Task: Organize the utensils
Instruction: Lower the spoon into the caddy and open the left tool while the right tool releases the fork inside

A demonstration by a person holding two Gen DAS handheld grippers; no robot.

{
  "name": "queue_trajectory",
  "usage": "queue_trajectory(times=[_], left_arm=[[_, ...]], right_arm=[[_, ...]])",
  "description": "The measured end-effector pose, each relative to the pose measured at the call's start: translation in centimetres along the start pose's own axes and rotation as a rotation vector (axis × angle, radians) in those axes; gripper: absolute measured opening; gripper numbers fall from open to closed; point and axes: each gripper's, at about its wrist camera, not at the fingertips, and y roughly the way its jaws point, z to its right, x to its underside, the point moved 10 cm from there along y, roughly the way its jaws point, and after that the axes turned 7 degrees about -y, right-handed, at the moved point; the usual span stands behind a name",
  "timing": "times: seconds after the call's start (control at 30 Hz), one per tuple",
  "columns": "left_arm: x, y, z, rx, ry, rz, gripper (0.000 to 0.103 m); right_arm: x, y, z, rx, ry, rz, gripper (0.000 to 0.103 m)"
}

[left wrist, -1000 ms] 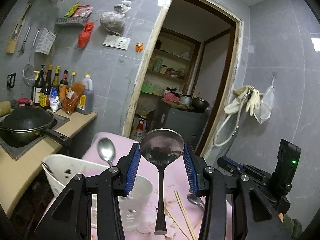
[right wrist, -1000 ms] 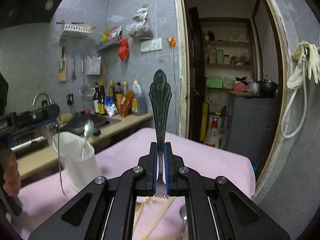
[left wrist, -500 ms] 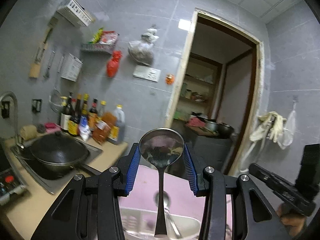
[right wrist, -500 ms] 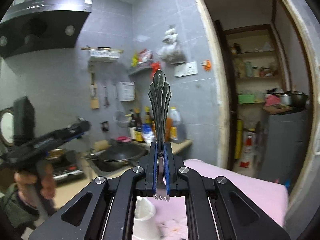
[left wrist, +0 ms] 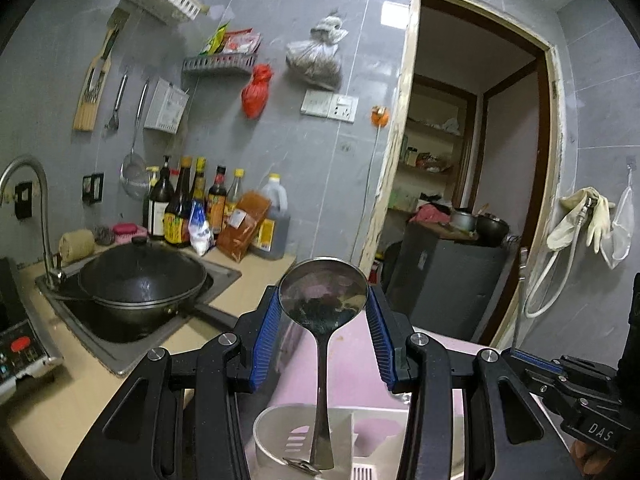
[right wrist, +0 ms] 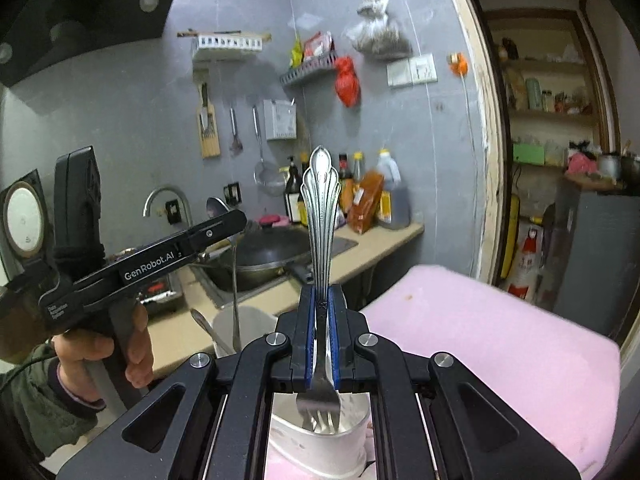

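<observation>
My left gripper (left wrist: 323,294) is shut on the round bowl of a steel spoon (left wrist: 322,380). The spoon's handle hangs straight down into the mouth of a white utensil holder (left wrist: 276,420). The right wrist view shows that left gripper (right wrist: 224,220) in a person's hand, with the spoon handle dropping to the holder. My right gripper (right wrist: 320,294) is shut on a fork (right wrist: 320,208), ornate handle up, tines down just over the white holder (right wrist: 352,452). The right gripper (left wrist: 520,356) also shows low right in the left wrist view.
The holder stands on a pink-covered table (right wrist: 480,340). Left of it runs a counter with a black wok (left wrist: 140,284) in the sink, a faucet (left wrist: 28,184) and sauce bottles (left wrist: 192,208). An open doorway (left wrist: 472,184) with a dark cabinet is at the right.
Both grippers have swung left and moved over the white holder, which was off to the left before. Spoon and fork stay gripped; the chopsticks on the table are out of view.
</observation>
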Motion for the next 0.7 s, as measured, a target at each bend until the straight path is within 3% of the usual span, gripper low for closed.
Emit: queue_trajectory(times=[0.37, 0.7], left_arm=[[2.7, 1.4, -1.2, -0.005, -0.031, -0.075, 0.038], [4.5, 1.1, -0.2, 0.104, -0.068, -0.234, 0.040]], right_arm=[[1.3, 1.5, -0.2, -0.005, -0.010, -0.029, 0.004], [3.1, 1.7, 0.2, -0.012, 0.018, -0.074, 0.009]])
